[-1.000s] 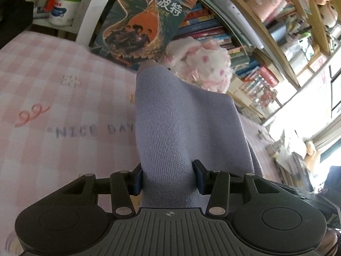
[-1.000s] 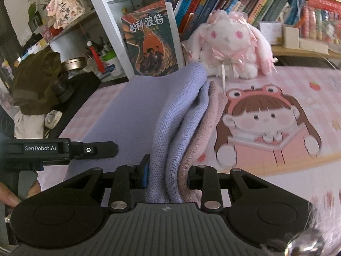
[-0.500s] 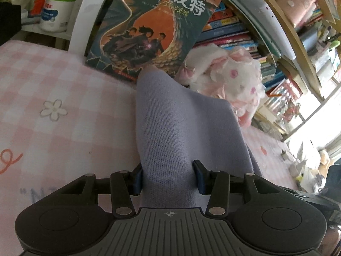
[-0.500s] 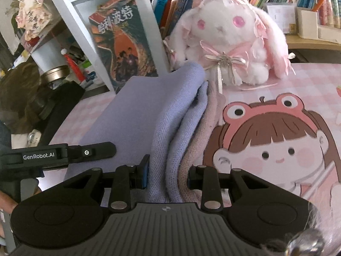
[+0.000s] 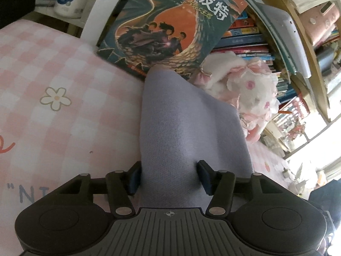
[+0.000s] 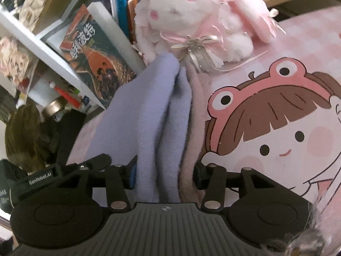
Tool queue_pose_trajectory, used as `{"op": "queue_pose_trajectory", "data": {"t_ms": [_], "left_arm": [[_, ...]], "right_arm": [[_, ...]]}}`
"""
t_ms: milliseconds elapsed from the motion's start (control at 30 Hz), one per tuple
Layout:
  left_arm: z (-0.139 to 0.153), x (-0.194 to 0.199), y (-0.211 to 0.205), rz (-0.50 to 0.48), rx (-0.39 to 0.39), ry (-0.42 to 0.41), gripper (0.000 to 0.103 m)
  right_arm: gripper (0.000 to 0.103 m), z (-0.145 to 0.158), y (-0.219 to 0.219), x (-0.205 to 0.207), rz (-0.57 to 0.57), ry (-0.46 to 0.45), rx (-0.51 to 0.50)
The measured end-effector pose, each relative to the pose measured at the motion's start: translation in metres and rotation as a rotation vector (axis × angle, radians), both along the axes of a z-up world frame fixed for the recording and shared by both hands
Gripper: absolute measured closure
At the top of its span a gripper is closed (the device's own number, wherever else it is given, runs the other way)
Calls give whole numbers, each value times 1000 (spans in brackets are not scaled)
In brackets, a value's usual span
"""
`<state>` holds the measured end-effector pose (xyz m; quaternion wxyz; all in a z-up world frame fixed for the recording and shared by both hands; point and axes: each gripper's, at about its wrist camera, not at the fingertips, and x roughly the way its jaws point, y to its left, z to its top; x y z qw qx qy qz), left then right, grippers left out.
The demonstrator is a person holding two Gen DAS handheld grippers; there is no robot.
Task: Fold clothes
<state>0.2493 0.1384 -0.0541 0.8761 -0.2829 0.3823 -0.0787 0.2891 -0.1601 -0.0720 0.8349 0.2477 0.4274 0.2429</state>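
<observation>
A folded lilac knit garment [image 5: 187, 128] lies on the pink checked bedsheet [image 5: 64, 128], its far corner near the book. It runs back between the jaws of my left gripper [image 5: 168, 177], which are opening and no longer squeeze it. In the right wrist view the lilac folds [image 6: 149, 117] and a pale pink layer [image 6: 191, 138] lie together between the jaws of my right gripper [image 6: 165, 175]. These jaws are also opening, and the cloth sits loosely between them. The left gripper's black body [image 6: 64, 170] shows at the lower left there.
A white and pink plush rabbit [image 6: 191, 21] sits just beyond the garment's far end. Beside it, a large illustrated book [image 5: 170, 27] leans on a crowded bookshelf [image 5: 287, 42]. A cartoon girl print [image 6: 277, 128] covers the sheet at the right. Dark bags [image 6: 27, 138] lie off the left edge.
Both grippers carried the garment forward and down toward the book and the rabbit. Both pairs of jaws have widened, so the cloth is no longer pinched. The right gripper has rolled.
</observation>
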Motion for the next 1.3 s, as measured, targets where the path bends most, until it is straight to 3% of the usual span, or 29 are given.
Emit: {"op": "queue_pose_trajectory", "data": {"t_ms": [133,367,533,900,1300], "left_arm": [[15,-10,-5,17,78,-9,43],[34,-44,-20,-8,236,-57,37],[39,-68,-36,-18,372,-61,16],[27,-98,-55,-19,426,-9,15],[25,-122,-69,-22,503,-37,5]], "right_arm": [[41,7,0,-3,2,8,-27],[35,29,-11,-26,-35,-54,-115],[28,42,-9,-54,-58,-152,-238],[14,43,13,-107,-31,-230,-440],[6,35,15,-136,-65,-201,-511]]}}
